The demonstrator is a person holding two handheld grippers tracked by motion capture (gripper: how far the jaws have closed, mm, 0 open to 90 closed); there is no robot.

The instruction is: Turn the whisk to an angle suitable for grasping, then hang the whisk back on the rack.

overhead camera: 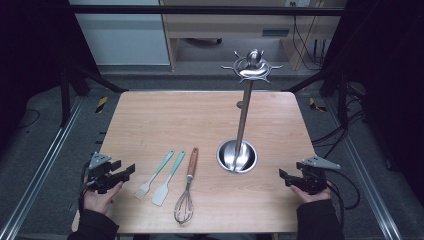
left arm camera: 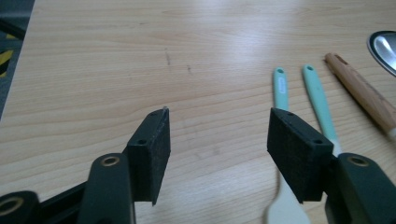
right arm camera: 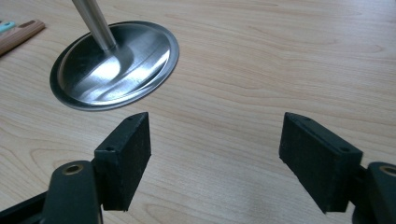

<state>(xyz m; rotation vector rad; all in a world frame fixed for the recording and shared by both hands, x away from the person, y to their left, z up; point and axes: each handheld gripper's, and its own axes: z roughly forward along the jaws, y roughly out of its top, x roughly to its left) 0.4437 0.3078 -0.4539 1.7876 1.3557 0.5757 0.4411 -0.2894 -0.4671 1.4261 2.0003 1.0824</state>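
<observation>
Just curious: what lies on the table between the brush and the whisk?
A spatula with a teal handle lies between the brush and the whisk, seen in the high view.

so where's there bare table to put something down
The far left half of the table, behind the brush, spatula and whisk, is bare. So is the near right corner between the metal stand and right gripper. The front left is crowded.

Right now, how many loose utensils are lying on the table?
3, in a row at the near edge, left of the stand's base: a teal-handled brush, a teal-handled spatula beside it, then a wooden-handled whisk. None looks hidden.
</observation>
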